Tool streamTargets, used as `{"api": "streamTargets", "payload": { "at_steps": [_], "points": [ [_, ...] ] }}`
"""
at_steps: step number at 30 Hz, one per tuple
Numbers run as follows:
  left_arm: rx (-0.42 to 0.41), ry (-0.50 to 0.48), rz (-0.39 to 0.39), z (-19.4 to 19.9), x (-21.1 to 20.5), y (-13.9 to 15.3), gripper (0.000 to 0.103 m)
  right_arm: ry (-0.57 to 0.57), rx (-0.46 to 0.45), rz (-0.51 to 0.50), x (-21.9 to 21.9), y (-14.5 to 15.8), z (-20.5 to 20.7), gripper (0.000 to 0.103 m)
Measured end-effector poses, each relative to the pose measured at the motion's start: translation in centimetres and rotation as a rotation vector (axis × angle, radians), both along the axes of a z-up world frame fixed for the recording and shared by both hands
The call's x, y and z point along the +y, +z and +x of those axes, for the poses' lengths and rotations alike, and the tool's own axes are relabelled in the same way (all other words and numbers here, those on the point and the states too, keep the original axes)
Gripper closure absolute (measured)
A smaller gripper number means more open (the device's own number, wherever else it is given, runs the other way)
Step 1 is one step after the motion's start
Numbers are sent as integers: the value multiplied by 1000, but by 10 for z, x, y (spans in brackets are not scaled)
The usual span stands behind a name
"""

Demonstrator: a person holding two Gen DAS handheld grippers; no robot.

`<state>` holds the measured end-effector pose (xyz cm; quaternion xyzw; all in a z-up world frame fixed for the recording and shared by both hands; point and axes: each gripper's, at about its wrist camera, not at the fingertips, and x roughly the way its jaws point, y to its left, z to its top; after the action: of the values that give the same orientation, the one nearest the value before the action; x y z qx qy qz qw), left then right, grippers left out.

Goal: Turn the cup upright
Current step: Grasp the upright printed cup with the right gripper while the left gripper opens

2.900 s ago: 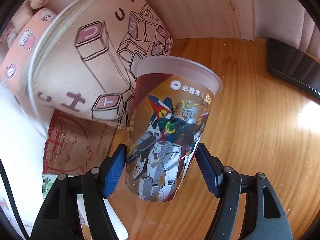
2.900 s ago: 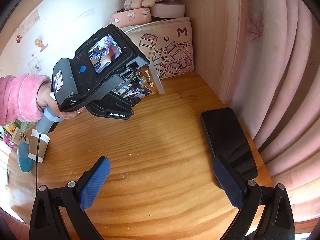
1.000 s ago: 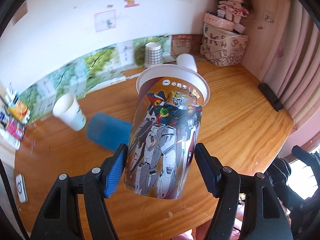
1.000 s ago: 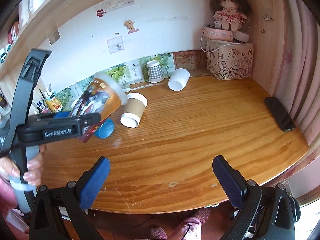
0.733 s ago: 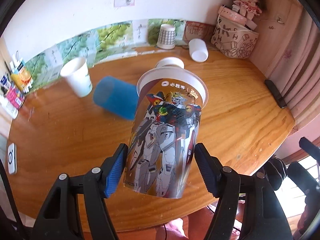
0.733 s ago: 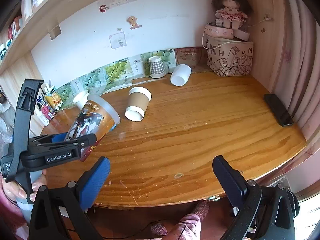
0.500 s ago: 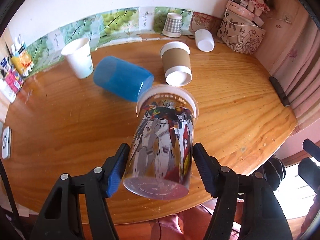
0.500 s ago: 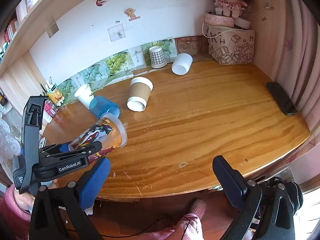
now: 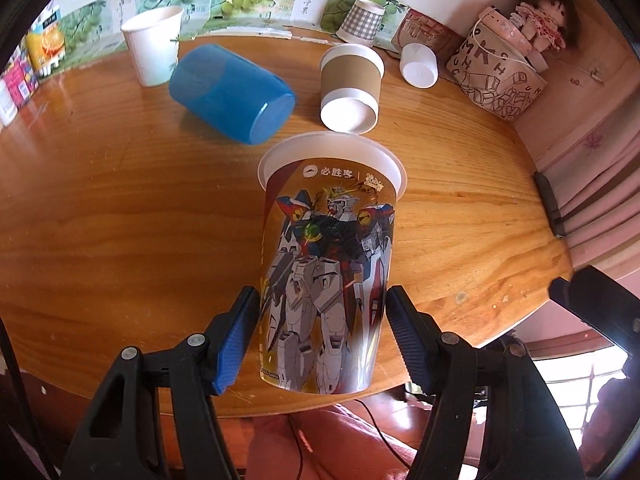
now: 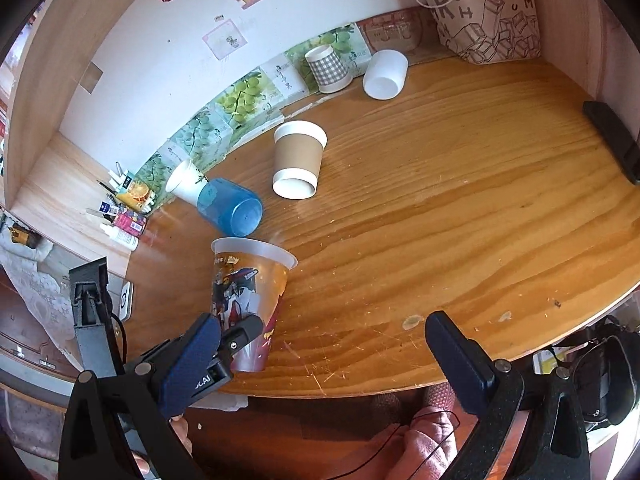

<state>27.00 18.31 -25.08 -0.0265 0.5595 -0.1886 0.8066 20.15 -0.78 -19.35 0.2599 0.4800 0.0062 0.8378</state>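
while gripped, robot-print cup (image 9: 330, 264), white-rimmed, translucent

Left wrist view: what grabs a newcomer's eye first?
The robot-print cup, dead centre and mouth up, clamped between the left gripper's blue pads over the near edge of the table. Behind it two cups lie on their sides, the blue cup and the brown-sleeved cup. The right gripper hangs open and empty at the table's front edge.
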Motion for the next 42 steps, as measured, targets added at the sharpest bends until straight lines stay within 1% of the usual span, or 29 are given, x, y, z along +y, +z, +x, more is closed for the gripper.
{"api": "streamTargets", "payload": {
  "at_steps": [2,6,10,13,14,17,20,24,28,31,34,39,42],
  "points": [
    [5,9,-15,-2,0,0,34,26,11,7,-1,-3,7,0],
    [18,26,-58,-5,1,0,34,64,28,77,-4,-9,26,0],
    [38,50,-96,-6,0,1,33,105,56,114,-4,-15,43,0],
    [55,65,-131,-7,0,3,31,141,84,140,-3,-20,55,0],
    [58,70,-133,-8,-1,3,28,152,91,144,-1,-21,59,0],
    [52,88,-130,-10,-4,7,27,188,117,171,1,-26,69,0],
    [61,113,-129,-13,-4,10,24,209,156,212,1,-34,77,0],
    [81,150,-129,-17,-2,13,22,228,220,279,-1,-47,85,0],
    [60,197,-117,-23,3,20,22,231,276,313,-2,-59,92,0],
    [64,235,-95,-26,6,22,21,225,320,344,-3,-70,97,0],
    [67,285,-94,-28,13,23,21,225,355,370,-4,-79,101,0],
    [61,350,-70,-31,22,25,21,227,391,385,-3,-84,109,0],
    [61,371,-57,-32,30,24,21,235,399,383,0,-85,113,1]
  ]
}}
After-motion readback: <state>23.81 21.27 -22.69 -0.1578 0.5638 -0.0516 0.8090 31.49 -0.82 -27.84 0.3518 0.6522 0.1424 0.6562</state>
